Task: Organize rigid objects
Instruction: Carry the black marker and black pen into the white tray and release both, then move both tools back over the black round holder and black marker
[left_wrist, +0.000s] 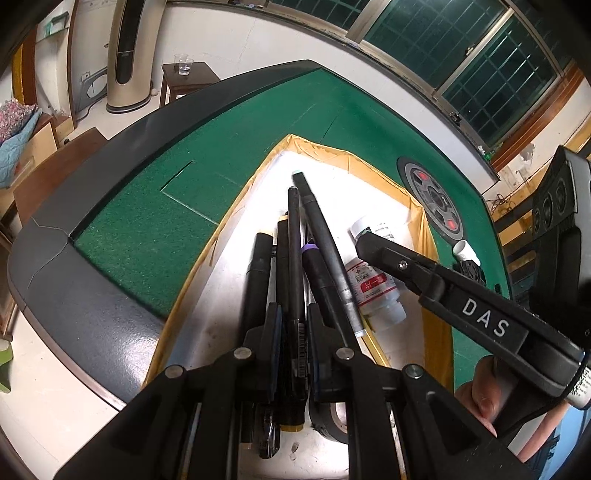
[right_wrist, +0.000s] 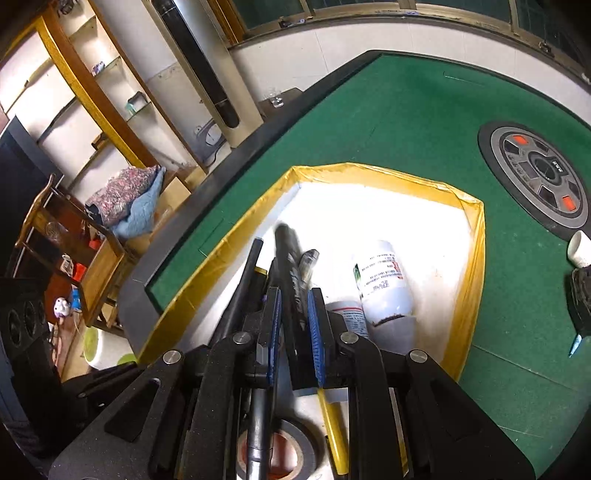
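Your table (left_wrist: 236, 147) is a mahjong table: coarse green felt inside a smooth dark grey rim, with a round grey control dial (right_wrist: 535, 177) set flush in the felt at its middle. Near the table's edge closest to you sits a shallow white tray (right_wrist: 469, 258), its low walls wrapped in glossy, creased yellow tape.

In the tray, two white plastic pill bottles (left_wrist: 376, 291) lie on their sides towards its right wall, touching each other. A roll of black tape (right_wrist: 277, 446), a flat ring, lies at the near end. A bundle of slim black cylindrical pens lies lengthwise along the left half.

Your left gripper (left_wrist: 293, 328) is pinched narrow on a thin black marker (left_wrist: 294, 251) over that bundle. Your right gripper (right_wrist: 295, 314) grips a thicker black marker (right_wrist: 290, 258) between its ribbed blue pads (right_wrist: 317, 325), above the pens and just left of the bottles.
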